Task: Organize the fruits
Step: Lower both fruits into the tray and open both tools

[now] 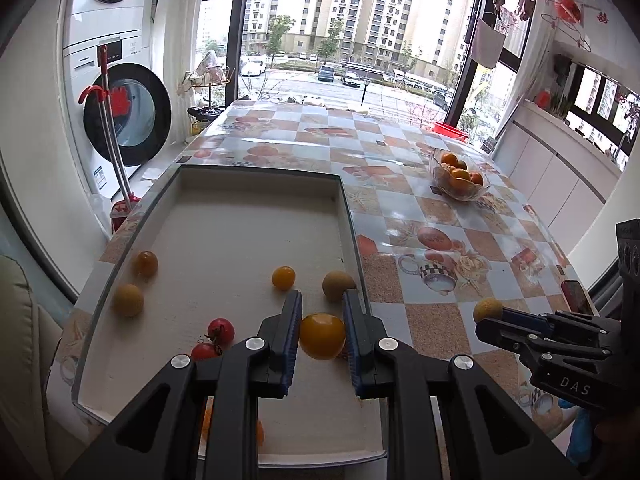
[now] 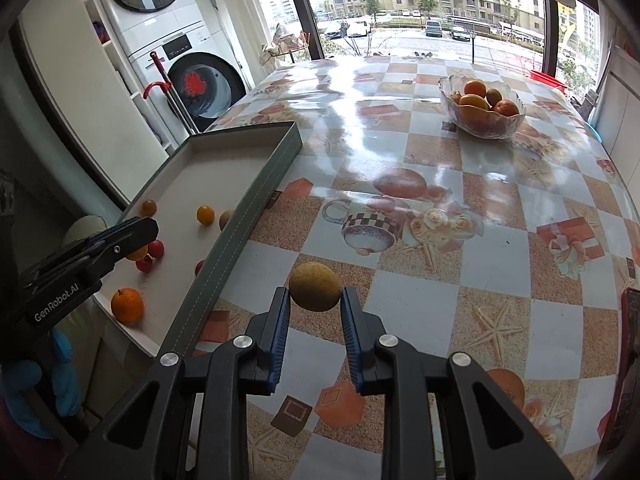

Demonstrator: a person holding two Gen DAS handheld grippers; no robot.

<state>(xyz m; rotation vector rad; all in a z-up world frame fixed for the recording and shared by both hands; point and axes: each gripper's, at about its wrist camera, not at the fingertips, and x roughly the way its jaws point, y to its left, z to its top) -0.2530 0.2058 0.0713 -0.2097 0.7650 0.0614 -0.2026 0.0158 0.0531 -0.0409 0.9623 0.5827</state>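
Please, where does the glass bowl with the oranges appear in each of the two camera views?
Left wrist view: the glass bowl stands on the table right of centre, beyond the tray's far right corner.
Right wrist view: the bowl is in the upper right, far past the right tongs.
Shared landmark: the washing machine at the left.
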